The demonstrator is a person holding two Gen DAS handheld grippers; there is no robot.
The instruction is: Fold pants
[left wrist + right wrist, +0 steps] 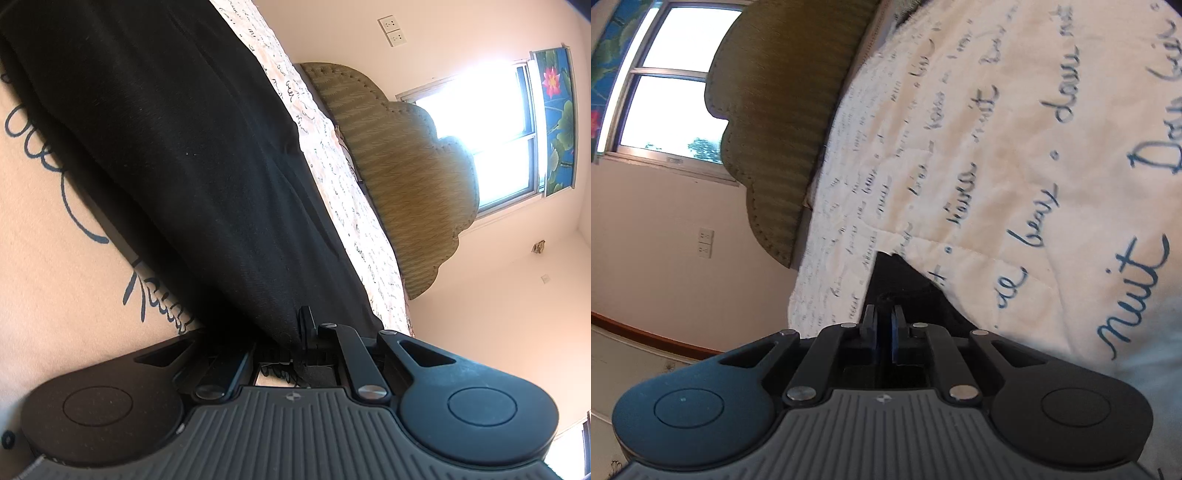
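The black pants stretch as a long dark band across the bed in the left wrist view, from the top left down to my left gripper. That gripper is shut on the pants' edge, with cloth covering one finger. In the right wrist view only a small black corner of the pants shows. My right gripper is shut on it, fingers close together with blue pads, just above the bedspread.
A cream bedspread with dark handwriting print covers the bed. An olive scalloped headboard stands at its far end, also in the right wrist view. A bright window and wall sockets are behind.
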